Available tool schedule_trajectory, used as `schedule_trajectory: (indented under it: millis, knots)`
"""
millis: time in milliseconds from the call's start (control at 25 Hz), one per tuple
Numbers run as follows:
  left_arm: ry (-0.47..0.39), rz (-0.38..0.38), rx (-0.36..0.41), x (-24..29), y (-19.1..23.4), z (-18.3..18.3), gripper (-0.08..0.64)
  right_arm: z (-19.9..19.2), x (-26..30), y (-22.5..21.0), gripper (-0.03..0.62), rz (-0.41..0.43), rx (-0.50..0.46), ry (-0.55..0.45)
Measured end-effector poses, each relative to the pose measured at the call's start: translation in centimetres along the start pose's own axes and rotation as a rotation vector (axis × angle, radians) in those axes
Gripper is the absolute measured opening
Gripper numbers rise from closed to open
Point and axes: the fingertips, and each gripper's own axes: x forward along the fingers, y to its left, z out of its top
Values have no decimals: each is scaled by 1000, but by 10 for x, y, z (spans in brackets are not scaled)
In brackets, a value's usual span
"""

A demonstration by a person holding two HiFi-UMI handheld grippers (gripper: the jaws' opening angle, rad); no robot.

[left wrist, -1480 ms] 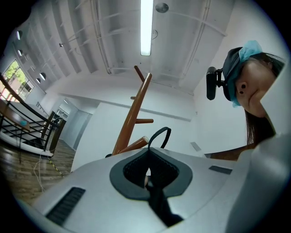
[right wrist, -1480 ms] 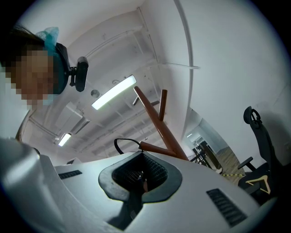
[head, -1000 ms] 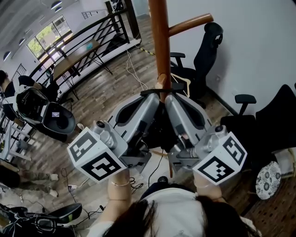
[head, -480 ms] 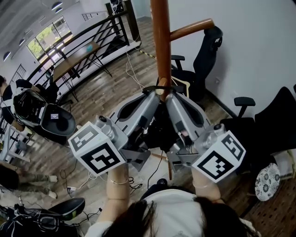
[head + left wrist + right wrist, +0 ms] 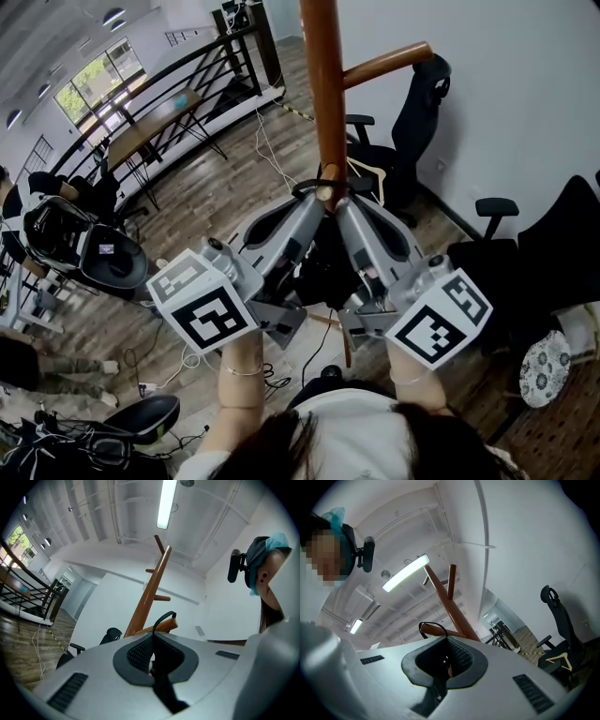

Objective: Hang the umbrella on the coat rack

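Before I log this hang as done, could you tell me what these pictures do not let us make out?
- The umbrella below its strap: in the head view it is hidden beneath the left gripper and right gripper.
- The coat rack: in the head view its base is behind the grippers and its top is cut off by the upper edge.
- Whether the strap sits fully over the peg: in both gripper views the gripper bodies cover the peg's near part.

From the head we look steeply down, close over the left gripper (image 5: 312, 200) and right gripper (image 5: 343, 202), to the wooden floor (image 5: 216, 192). Each gripper view faces up along its jaws toward the ceiling (image 5: 93, 522). All three share the coat rack (image 5: 324, 94) and black strap (image 5: 309, 185) nearby.
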Motion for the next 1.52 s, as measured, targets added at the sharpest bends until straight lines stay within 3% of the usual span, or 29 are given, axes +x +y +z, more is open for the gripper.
schedule_trajectory:
  millis: [920, 1120, 1520]
  knots:
    - [48, -22, -79, 11, 34, -27, 8, -27, 7, -33, 32, -110, -41, 48]
    - [52, -96, -128, 18, 30, -34, 8, -33, 6, -40, 34, -131, -46, 56]
    - [71, -131, -140, 24, 36, -40, 8, -37, 8, -49, 34, -177, -66, 59]
